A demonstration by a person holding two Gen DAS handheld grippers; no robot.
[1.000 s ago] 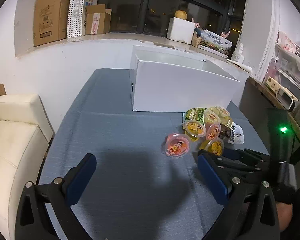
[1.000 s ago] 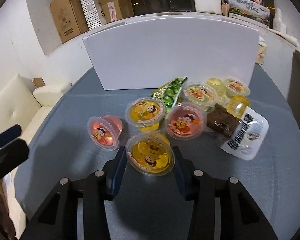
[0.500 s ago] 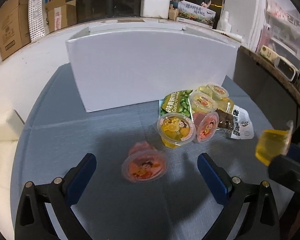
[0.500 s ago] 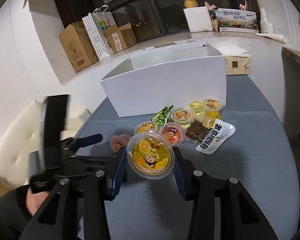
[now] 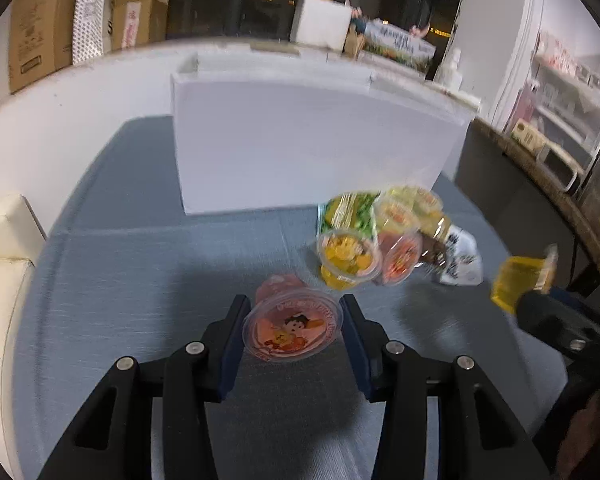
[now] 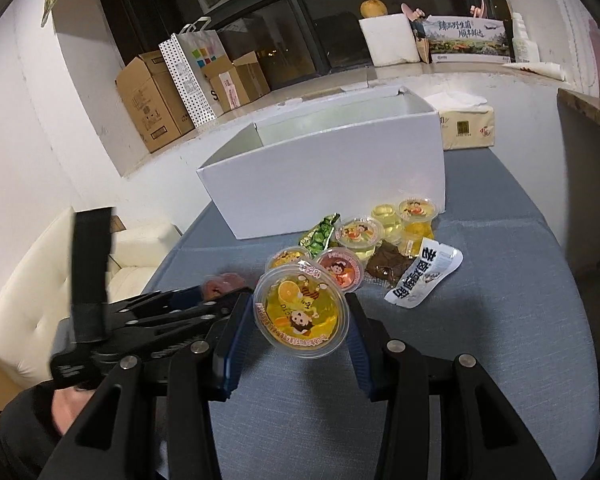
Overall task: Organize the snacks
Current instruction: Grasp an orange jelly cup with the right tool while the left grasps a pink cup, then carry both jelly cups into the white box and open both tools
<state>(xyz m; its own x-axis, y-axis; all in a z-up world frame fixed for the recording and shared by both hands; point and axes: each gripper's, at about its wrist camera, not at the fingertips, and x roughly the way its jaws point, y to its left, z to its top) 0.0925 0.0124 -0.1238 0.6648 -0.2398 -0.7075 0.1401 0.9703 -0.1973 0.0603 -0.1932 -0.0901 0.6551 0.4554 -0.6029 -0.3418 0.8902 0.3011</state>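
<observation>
Left gripper (image 5: 293, 322) has its two blue pads pressed in on either side of a pink jelly cup (image 5: 292, 330), lid facing the camera, so it's clamped on that one. The cup sits low over the blue-grey tablecloth (image 5: 140, 280); can't tell if it's touching the cloth. Right gripper (image 6: 300, 318) is closed on a yellow jelly cup (image 6: 301, 312), the one with the orange slice on the lid, and holds it up off the table, tilted toward the lens.

Count of what's loose on the table from the right wrist view: one yellow-lidded cup (image 6: 287, 257) and one red-lidded cup (image 6: 340, 270) side by side just past the held one, a third cup with a cartoon lid (image 6: 358, 233) behind them, a fourth (image 6: 417, 209) further back by the box, plus a couple of clear yellowish cups (image 6: 388, 218) bunched between those, too jumbled to count for sure. Then one green snack packet (image 6: 320, 234), one brown wrapper (image 6: 388, 265) and one white packet with black lettering (image 6: 422, 276), all touching in one pile.

One open white box (image 6: 340, 168) stands just behind the pile. On the sill behind: two brown cardboard boxes (image 6: 152, 100), one dotted paper bag (image 6: 192, 76). One tissue pack (image 6: 466, 128) beside the white box, cream sofa (image 6: 60, 264) off the left.
</observation>
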